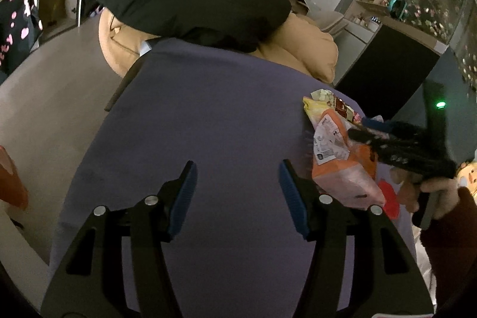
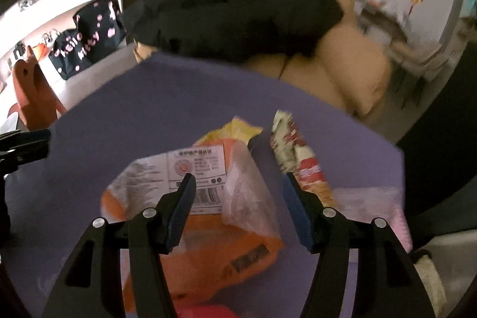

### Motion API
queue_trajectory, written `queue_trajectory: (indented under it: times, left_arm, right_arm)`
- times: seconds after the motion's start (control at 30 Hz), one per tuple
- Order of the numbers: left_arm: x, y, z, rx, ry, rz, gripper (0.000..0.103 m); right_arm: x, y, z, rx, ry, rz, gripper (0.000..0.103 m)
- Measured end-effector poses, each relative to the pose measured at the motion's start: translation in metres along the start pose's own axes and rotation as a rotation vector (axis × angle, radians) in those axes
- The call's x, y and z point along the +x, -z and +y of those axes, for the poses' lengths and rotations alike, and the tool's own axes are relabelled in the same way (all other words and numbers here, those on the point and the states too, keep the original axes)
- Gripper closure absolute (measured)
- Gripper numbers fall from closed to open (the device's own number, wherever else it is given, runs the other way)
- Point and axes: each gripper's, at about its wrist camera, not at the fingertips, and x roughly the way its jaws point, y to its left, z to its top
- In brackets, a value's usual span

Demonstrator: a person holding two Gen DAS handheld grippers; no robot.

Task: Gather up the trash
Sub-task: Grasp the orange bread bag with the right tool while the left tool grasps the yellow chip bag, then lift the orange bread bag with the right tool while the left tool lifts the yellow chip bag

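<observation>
orange wrapper (image 2: 190,198) | lies flat, long axis away from right tongs (image 2: 238,207) | both tongs apart

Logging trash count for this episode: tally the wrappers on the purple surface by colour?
Orange snack bag: 1
Yellow wrapper: 1
Red-and-white wrapper: 1
Total: 3. Motion blur may hide more.

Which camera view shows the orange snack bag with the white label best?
The right wrist view: the orange snack bag lies large and central under the open right tool, label and barcode visible. The left wrist view shows it smaller at the right edge, partly hidden by the right tool.
</observation>
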Motion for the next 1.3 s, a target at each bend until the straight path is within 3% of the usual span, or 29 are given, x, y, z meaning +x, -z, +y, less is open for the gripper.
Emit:
queue_trajectory:
  times: [0.1,0.13,0.23,0.4,0.57,0.8,0.93,1.03,1.1,1.17,1.2,1.3]
  left_arm:
    - [0.003,0.001,0.007,-0.018,0.014,0.005,0.049]
    - [0.003,0.001,0.007,-0.019,0.017,0.006,0.049]
    - [0.006,0.001,0.006,-0.021,0.030,0.010,0.049]
    - [0.007,0.004,-0.003,0.001,0.052,0.014,0.049]
    - [0.019,0.003,-0.019,0.035,0.078,0.029,0.049]
    - [0.054,-0.015,-0.062,0.125,0.162,0.095,0.049]
    - [0.086,-0.026,-0.087,0.125,0.191,0.164,0.049]
    - [0.108,-0.028,-0.100,0.109,0.178,0.199,0.054]
    - [0.118,-0.029,-0.108,0.114,0.156,0.200,0.063]
    - [0.122,-0.028,-0.111,0.121,0.148,0.202,0.084]
    - [0.123,-0.028,-0.113,0.126,0.151,0.205,0.088]
    - [0.116,-0.024,-0.112,0.152,0.157,0.194,0.093]
  right_arm:
    - [0.016,0.010,0.000,0.000,0.000,0.091,0.058]
    - [0.015,0.012,0.000,-0.001,0.006,0.098,0.068]
    - [-0.003,0.022,-0.005,0.038,-0.012,0.092,0.082]
    - [-0.066,0.030,-0.027,0.144,0.057,-0.040,0.085]
    - [-0.111,0.050,-0.052,0.241,0.162,-0.107,0.085]
    - [-0.121,0.067,-0.081,0.317,0.204,-0.121,0.085]
    - [-0.116,0.073,-0.090,0.340,0.204,-0.120,0.085]
    - [-0.112,0.084,-0.091,0.347,0.174,-0.089,0.085]
    - [-0.106,0.090,-0.086,0.332,0.153,-0.058,0.085]
    - [-0.100,0.098,-0.080,0.320,0.126,-0.031,0.085]
    - [-0.097,0.101,-0.078,0.319,0.115,-0.023,0.085]
    - [-0.090,0.107,-0.075,0.332,0.092,-0.008,0.085]
